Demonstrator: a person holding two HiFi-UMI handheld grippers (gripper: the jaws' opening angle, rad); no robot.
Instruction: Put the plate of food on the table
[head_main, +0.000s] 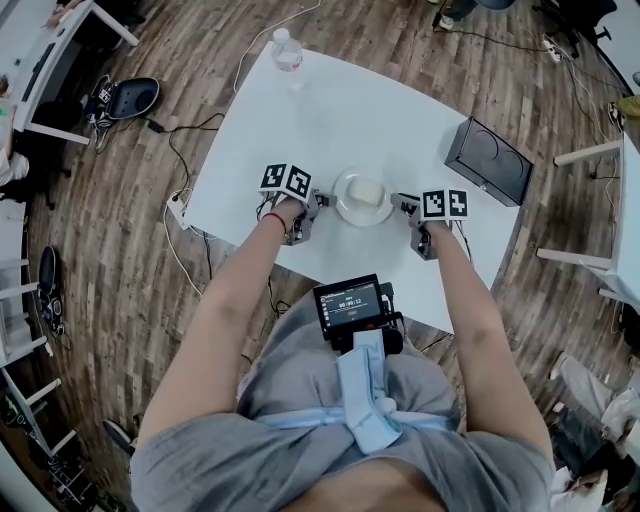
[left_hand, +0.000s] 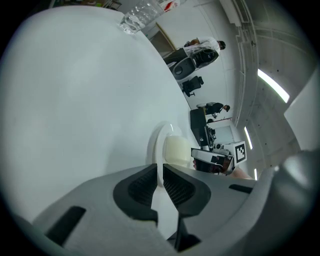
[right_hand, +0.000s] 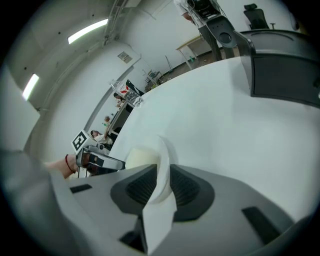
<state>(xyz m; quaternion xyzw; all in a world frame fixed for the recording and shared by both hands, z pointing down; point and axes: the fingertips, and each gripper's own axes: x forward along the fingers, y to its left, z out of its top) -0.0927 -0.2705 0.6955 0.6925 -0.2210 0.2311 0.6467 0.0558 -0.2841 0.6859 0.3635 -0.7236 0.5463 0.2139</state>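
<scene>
Plate: We see the white plate by the middle of the near edge of the surface. It carries one pale block of food.
Left claw: The left claw is narrow and closed on the left rim of the plate. In the left gripper view the thin rim stands between its two dark pads.
Right claw: The right claw is closed in the same way on the right rim. The right gripper view shows the white rim pinched between its pads.
Contact: The plate looks level and very low. We cannot tell if its bottom already touches the surface or hangs just above it.
Done: We judge that the carrying is finished, because the plate is already over its place with the food on it.
Left: We think what remains is to settle the plate fully, open both claws and draw them away sideways.
Other things: A clear bottle stands at the far left corner and a black box at the right edge. Both are well apart from the plate.
Writing: The bottle has a label with some red print, and the small screen at the person's waist shows digits. Both are too small for us to read.
</scene>
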